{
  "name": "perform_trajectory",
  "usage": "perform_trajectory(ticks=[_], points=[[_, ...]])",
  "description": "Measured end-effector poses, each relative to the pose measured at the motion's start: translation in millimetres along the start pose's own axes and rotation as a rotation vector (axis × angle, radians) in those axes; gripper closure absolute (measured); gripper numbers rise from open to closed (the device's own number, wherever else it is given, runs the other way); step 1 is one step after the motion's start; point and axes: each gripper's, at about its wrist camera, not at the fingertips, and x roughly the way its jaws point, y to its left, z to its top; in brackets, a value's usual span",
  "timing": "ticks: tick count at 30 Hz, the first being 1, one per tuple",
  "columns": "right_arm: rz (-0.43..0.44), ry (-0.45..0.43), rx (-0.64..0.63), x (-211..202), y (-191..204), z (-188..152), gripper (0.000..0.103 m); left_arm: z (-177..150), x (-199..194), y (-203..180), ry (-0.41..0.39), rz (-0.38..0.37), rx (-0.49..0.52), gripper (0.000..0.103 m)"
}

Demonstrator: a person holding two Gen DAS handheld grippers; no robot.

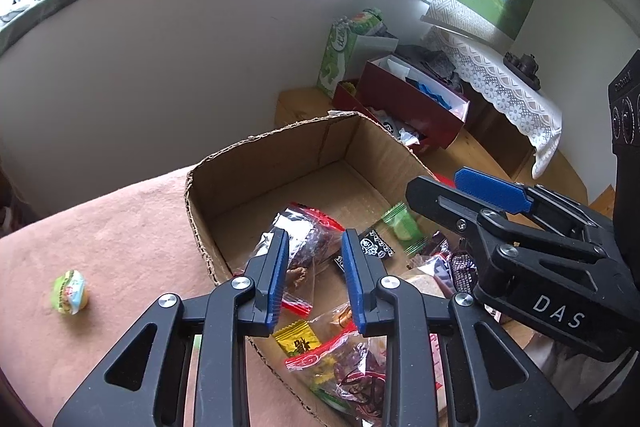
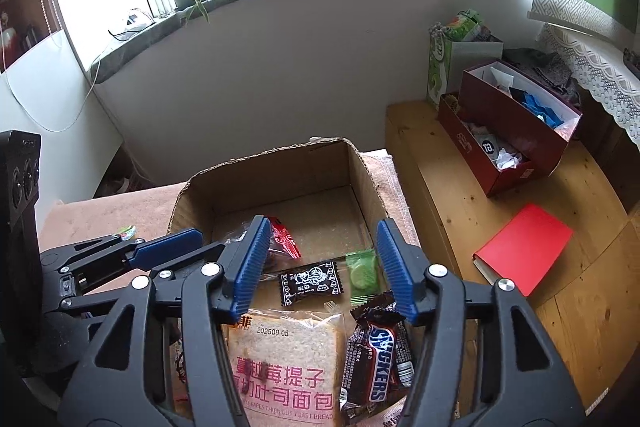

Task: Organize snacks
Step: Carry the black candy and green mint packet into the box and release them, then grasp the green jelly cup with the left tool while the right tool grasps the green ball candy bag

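Over the cardboard box (image 2: 280, 183) both hand-held grippers hovered; right hand-held gripper (image 2: 324, 263) stood apart, empty; left hand-held gripper (image 1: 314, 275) nearly together, gripping nothing; snacks (image 2: 312, 283) lay inside, one candy (image 1: 70, 293) stray on the surface (image 1: 100, 227), probably next.

So there's a table with a pinkish-brown cloth (image 1: 120, 227) over it. Sitting right on it: an open cardboard box (image 1: 256, 163) and, off to its left, one small green-yellow wrapped snack (image 1: 70, 291).
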Motion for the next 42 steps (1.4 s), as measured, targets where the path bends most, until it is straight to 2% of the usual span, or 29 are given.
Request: perform_trajectory(ticks=[8,12,18,23,29,34,42], points=[[-0.004,-0.028,0.009,-24,8,-3,0.043,-8,-21,8,-0.024,0.000,-0.023,0.078],[0.002,-0.054,0.003,-40,20,-7,0.035,-12,-39,18,-0.046,0.007,-0.045,0.078],[0.029,-0.081,-0.012,-61,47,-15,0.035,-20,-68,43,-0.083,0.028,-0.094,0.078],[0.032,-0.080,-0.078,-70,84,-26,0.035,-31,-90,67,-0.105,0.052,-0.140,0.078],[0.046,-0.117,-0.155,-75,126,-51,0.023,-48,-117,95,-0.132,0.078,-0.186,0.078],[0.144,-0.097,-0.124,-68,143,-71,0.023,-64,-143,120,-0.158,0.112,-0.231,0.078],[0.136,-0.046,-0.161,-52,171,-97,0.023,-73,-180,163,-0.202,0.181,-0.276,0.078]])
